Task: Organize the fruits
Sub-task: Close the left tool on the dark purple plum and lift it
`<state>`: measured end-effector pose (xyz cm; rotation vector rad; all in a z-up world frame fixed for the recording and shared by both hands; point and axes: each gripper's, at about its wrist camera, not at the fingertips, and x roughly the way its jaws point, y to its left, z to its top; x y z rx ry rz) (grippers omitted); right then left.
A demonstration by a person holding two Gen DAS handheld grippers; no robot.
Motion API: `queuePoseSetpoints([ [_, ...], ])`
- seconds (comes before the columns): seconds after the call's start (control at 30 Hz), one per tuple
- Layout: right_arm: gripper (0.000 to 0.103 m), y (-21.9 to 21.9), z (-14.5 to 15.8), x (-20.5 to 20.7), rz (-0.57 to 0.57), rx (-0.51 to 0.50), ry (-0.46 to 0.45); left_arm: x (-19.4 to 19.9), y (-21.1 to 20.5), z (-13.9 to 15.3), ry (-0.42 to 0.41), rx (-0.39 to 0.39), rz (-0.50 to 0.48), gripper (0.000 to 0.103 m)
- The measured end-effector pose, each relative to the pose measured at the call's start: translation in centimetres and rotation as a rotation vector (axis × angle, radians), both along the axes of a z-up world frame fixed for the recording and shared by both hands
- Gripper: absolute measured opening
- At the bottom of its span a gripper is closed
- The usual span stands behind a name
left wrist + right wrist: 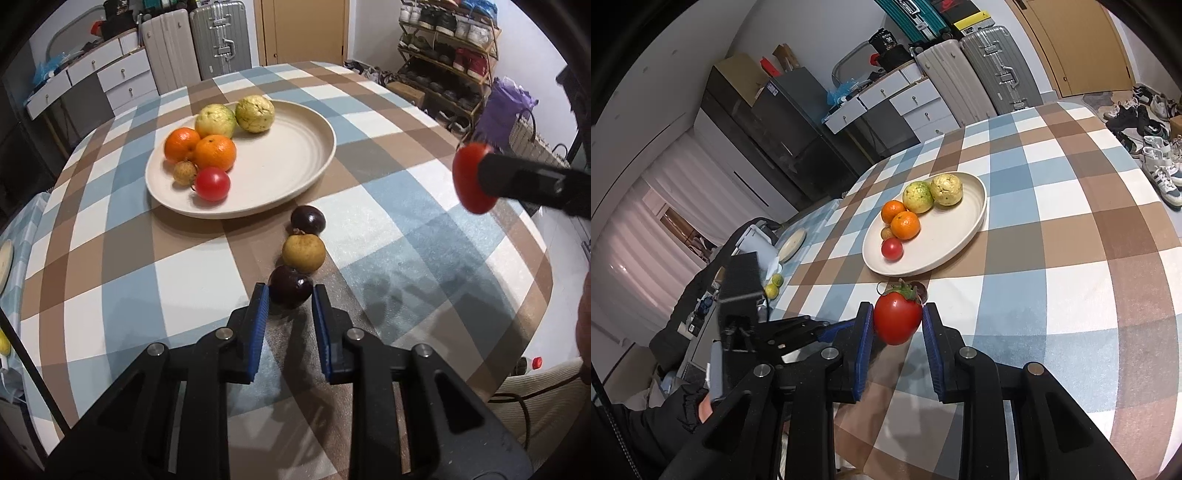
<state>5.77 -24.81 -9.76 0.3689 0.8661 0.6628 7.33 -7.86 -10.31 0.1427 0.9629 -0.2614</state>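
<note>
A cream plate (288,147) (953,229) on the checked table holds two guavas (255,112), two oranges (215,152), a small brown fruit (184,172) and a tomato (212,183). Three fruits lie in a row before the plate: a dark purple one (308,219), a tan one (303,253) and a near dark purple one (290,287). My left gripper (290,291) is open with its pads on either side of the near purple fruit. My right gripper (898,317) is shut on a red tomato (897,321) (471,179), held above the table.
Suitcases (218,37) and drawers (110,74) stand behind the table. A shoe rack (447,55) is at the far right. A small plate (792,243) and limes (774,286) sit off the table's left edge. The left gripper body (746,295) shows in the right wrist view.
</note>
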Motion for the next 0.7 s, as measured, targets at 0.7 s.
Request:
queuePoseSetpoints([
  [0.7,0.027,1.3,3.6,3.5,-0.098,0.045,-0.054,6.4,4.7,8.5,-0.116,-0.208,0.092,0.021],
])
